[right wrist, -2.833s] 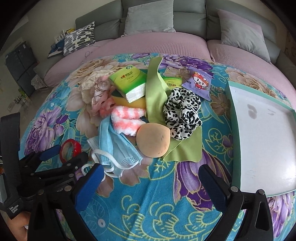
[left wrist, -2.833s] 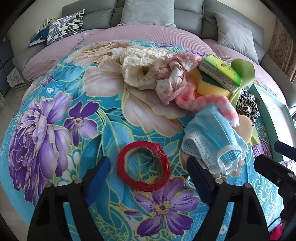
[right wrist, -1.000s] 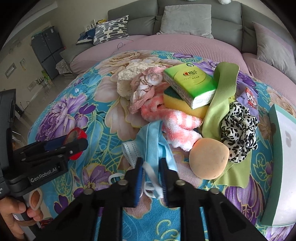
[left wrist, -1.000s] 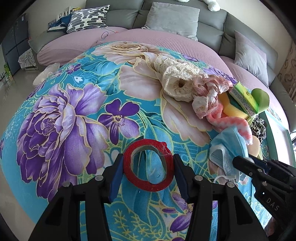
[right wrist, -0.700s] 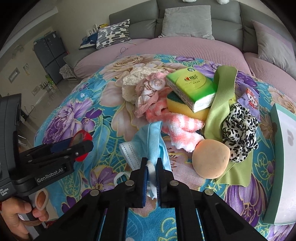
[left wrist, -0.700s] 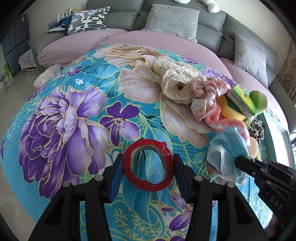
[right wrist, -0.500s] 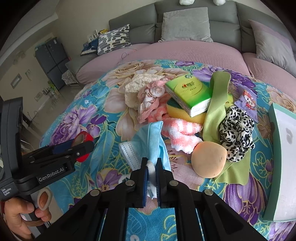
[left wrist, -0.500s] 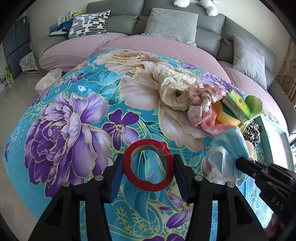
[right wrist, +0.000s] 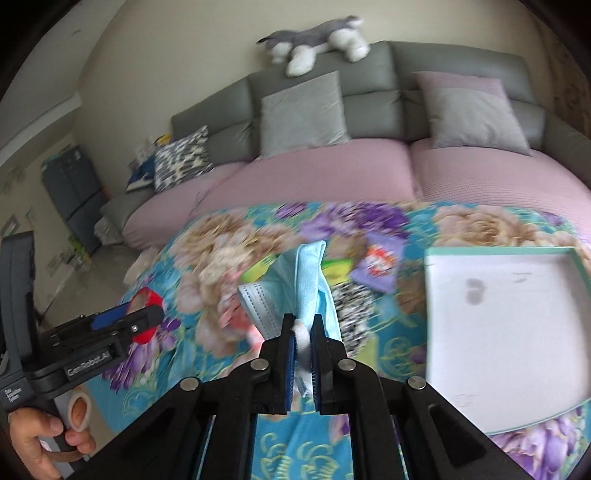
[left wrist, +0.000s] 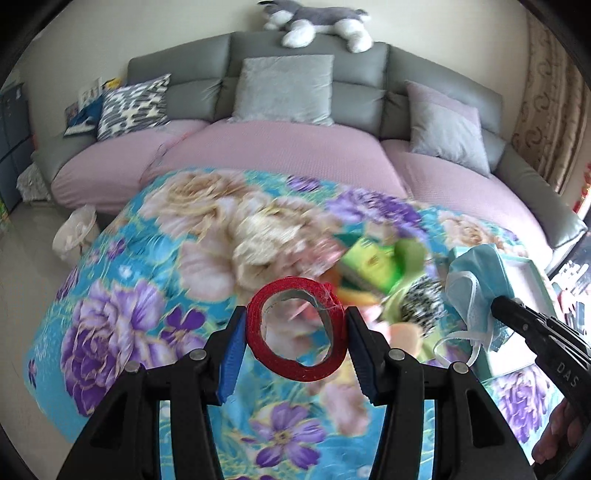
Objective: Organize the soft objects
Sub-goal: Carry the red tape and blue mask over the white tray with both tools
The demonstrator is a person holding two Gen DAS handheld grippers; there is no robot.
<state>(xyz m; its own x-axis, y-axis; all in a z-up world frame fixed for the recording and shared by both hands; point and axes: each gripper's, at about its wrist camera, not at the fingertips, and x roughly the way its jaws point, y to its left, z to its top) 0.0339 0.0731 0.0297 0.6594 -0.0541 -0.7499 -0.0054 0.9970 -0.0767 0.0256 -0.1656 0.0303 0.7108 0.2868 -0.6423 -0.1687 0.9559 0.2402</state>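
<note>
Both grippers now ride higher than a second ago, with more sofa and wall in frame and each load lifted off the cloth.

Left gripper (left wrist: pixel 295 338): fingers clenched on red tape ring (left wrist: pixel 297 329), one blue pad on each side of it; ring at lower centre of the left wrist view, clear of the floral cloth (left wrist: pixel 140 295). Same gripper appears at lower left of the right wrist view (right wrist: pixel 135 312), a hand (right wrist: pixel 40 439) on its handle.

Right gripper (right wrist: pixel 303 354): fingers closed tight on blue face mask (right wrist: pixel 308 284), pinching its white ear-loop end; mask rises from the fingers at centre of the right wrist view. In the left wrist view the mask (left wrist: pixel 476 284) hangs at right edge from the gripper's black tip.

Pile of soft items (left wrist: pixel 373 269): blurred, centre right of the left wrist view, on the cloth; a green pack and a black-and-white spotted piece can be made out.

White tray with teal rim (right wrist: pixel 498 254): right side of the right wrist view, resting on the cloth.

Sofa (left wrist: pixel 295 92): upper frame, grey cushions, a plush animal (left wrist: pixel 317 22) lying along its top.
</note>
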